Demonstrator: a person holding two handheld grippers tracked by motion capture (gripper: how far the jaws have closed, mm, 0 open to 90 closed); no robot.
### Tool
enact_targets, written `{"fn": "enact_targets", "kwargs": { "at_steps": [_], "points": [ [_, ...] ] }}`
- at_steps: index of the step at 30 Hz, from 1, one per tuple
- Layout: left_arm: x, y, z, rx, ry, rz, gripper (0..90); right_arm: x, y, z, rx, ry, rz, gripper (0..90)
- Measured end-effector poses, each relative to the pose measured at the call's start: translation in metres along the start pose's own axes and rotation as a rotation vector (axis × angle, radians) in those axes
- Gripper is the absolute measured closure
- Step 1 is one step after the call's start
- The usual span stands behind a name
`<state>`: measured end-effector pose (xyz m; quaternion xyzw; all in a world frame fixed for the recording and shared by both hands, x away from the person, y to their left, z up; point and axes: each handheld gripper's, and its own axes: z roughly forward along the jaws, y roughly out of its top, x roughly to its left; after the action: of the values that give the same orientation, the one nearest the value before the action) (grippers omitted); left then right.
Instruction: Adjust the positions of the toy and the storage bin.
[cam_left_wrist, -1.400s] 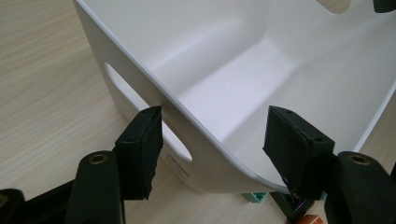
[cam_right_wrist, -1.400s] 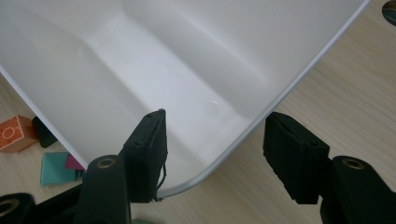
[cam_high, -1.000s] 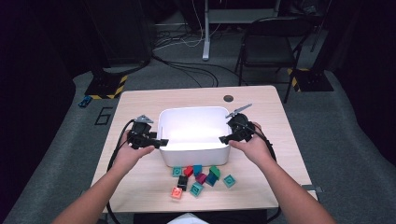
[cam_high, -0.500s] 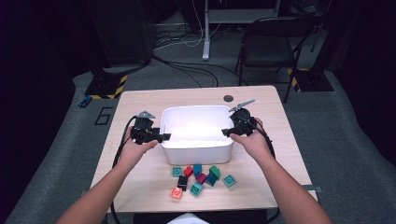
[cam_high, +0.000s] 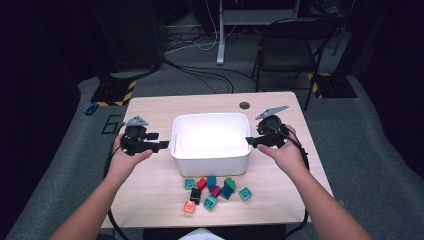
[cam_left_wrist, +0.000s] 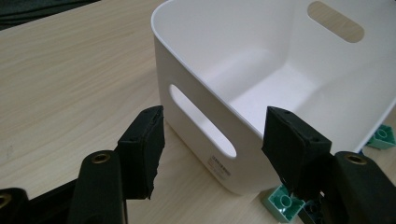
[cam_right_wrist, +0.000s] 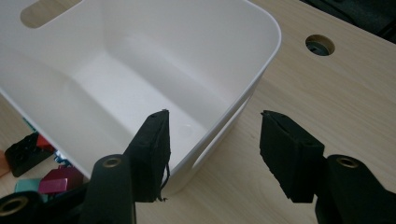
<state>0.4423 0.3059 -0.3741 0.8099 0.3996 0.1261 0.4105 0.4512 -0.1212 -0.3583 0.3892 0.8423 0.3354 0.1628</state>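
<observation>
Small grey printed label on the white bin's (cam_left_wrist: 261, 88) end wall below the handle slot, illegible

A white plastic bin (cam_high: 210, 145) with rounded corners is standing upright and open-topped near the middle of the wooden bench (cam_high: 150, 107), its empty interior catching bright light. An oblong handle slot is showing in each of its two short end walls, and a small printed label is sitting just beneath the slot on the end wall facing the person's left. A cluster of small coloured toy blocks (cam_high: 212, 191) is lying on the bench just in front of the bin's near long wall.
</observation>
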Motion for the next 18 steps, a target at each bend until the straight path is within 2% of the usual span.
{"fn": "enact_targets", "kwargs": {
  "at_steps": [4,7,9,11,14,18],
  "points": [
    [0.001,-0.007,-0.011,-0.007,0.022,0.011,38.4,0.005,-0.008,-0.013,-0.013,0.011,-0.007,43.0],
    [0.001,-0.013,-0.016,-0.016,0.009,0.011,38.4,0.009,-0.013,-0.024,-0.031,0.004,-0.017,43.6],
    [0.001,-0.017,-0.019,-0.021,0.017,0.01,38.4,0.011,-0.017,-0.028,-0.031,0.0,-0.033,43.7],
    [0.002,-0.019,-0.019,-0.028,0.018,0.011,38.4,0.011,-0.02,-0.03,-0.035,0.0,-0.035,43.7],
    [0.005,-0.028,-0.02,-0.047,0.015,-0.009,38.5,0.016,-0.03,-0.035,-0.055,0.008,-0.031,44.0],
    [0.007,-0.034,-0.022,-0.06,0.007,-0.018,38.5,0.022,-0.043,-0.033,-0.045,0.021,-0.047,44.3]
  ]
}}
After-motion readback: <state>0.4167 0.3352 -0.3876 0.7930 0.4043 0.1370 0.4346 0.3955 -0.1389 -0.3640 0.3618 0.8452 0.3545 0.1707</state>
